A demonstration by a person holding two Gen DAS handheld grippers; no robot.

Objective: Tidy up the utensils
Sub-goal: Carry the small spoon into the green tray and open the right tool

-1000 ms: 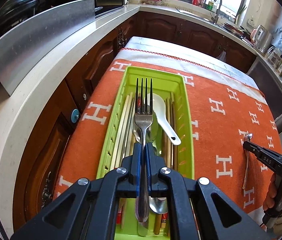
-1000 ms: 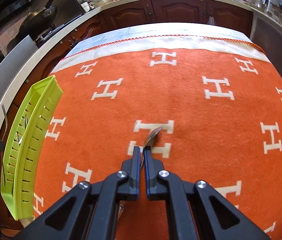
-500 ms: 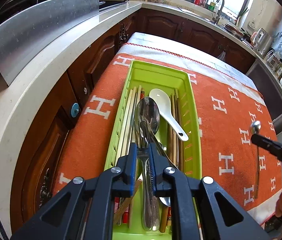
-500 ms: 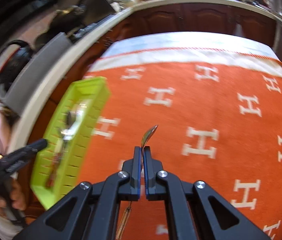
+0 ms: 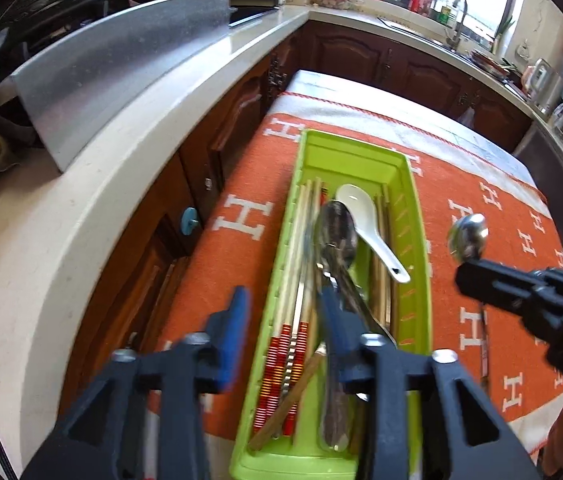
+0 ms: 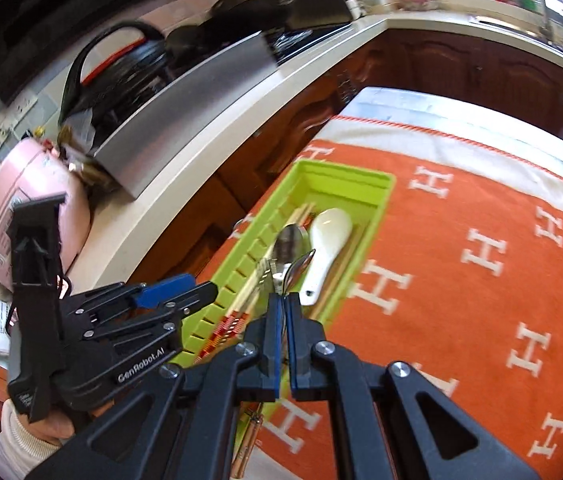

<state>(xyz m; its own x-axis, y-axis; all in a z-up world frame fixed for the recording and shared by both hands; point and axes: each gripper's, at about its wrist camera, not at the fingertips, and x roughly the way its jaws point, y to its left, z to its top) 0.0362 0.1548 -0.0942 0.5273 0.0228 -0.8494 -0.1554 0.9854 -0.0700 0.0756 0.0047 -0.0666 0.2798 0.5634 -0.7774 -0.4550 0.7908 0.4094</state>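
**Small spoon held beside the green tray**

The left gripper (image 5: 283, 312) has its fingers spread wide and grasps nothing; it hangs over the near end of the green tray (image 5: 419, 240), which lies on the orange cloth (image 5: 493, 248); in the tray rest a large metal spoon (image 5: 335, 236), a white ceramic spoon (image 5: 365, 216), wooden chopsticks (image 5: 301, 240) and, partly hidden, a fork whose handle (image 5: 333, 416) shows near the front; the right gripper (image 6: 283, 300) is clenched on a small metal spoon (image 6: 297, 270), bowl up and forward, held above the tray's right edge; from the left wrist view that spoon's bowl (image 5: 467, 236) shows just to the right of the tray.
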